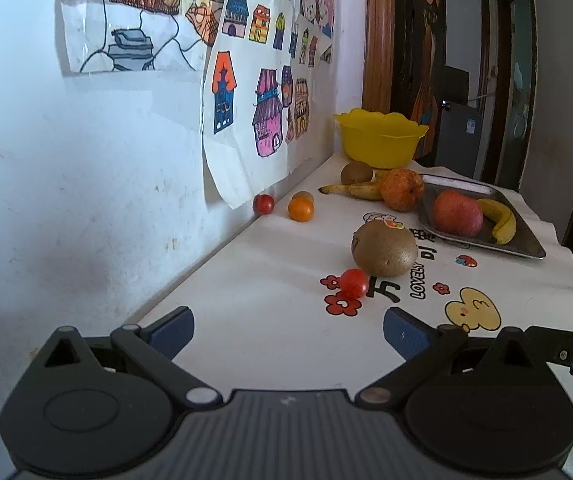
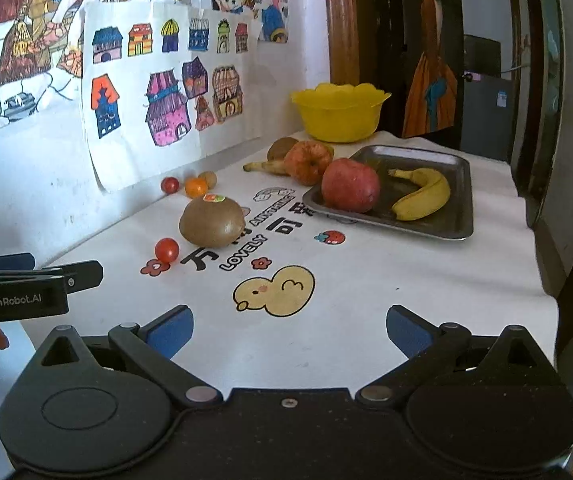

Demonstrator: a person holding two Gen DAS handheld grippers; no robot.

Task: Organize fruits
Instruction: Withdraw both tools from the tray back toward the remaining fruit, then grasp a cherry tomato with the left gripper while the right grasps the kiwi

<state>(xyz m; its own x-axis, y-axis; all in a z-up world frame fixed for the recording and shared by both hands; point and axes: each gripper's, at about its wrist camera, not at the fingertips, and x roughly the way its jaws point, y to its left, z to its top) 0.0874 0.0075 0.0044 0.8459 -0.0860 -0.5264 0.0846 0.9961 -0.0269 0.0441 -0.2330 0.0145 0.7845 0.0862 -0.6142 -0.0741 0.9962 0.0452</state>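
Both our jaws gape wide, holding nothing. The kiwi (image 1: 384,248) and cherry tomato (image 1: 354,283) lie on the worktop (image 1: 270,280), ahead of them.

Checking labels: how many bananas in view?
2. One bright yellow banana lies in the metal tray; one browner spotted banana lies on the tablecloth behind the orange-red apple, partly hidden.

Both wrist views low over the near table (image 2: 366,280) edge, facing the far tray (image 1: 526,246), sharing the fruit
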